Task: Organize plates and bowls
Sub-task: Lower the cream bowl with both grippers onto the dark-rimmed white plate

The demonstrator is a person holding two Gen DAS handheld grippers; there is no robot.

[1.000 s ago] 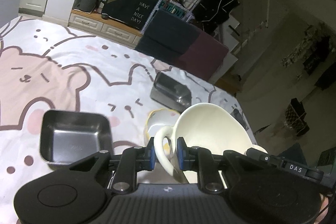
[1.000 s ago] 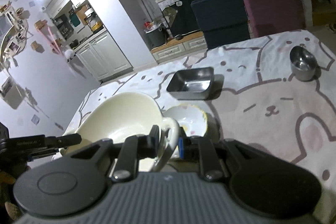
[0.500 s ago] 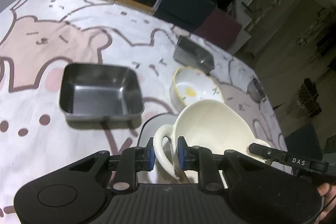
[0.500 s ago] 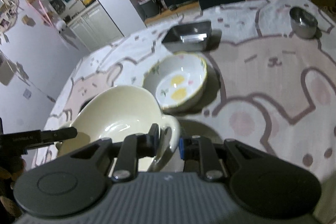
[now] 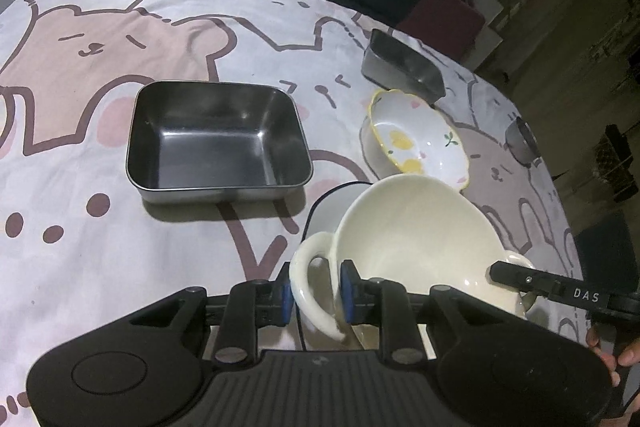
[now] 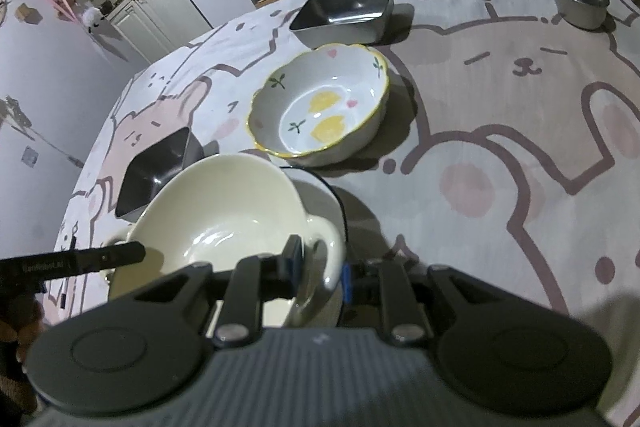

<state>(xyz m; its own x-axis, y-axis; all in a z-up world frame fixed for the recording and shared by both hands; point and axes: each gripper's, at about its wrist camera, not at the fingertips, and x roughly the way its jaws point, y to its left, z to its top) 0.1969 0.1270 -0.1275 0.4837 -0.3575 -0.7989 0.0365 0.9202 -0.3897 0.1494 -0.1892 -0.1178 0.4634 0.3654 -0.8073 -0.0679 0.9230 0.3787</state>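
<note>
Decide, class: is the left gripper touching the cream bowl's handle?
Touching. The left wrist view shows the left gripper with both blue pads pressed on the loop handle of the cream two-handled bowl, one pad on each side.

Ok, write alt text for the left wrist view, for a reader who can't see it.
The left gripper clamps one loop handle of a cream two-handled bowl above a white plate on a bear-print tablecloth. Beyond sit a square metal tray, a flowered bowl and a second metal tray.
</note>
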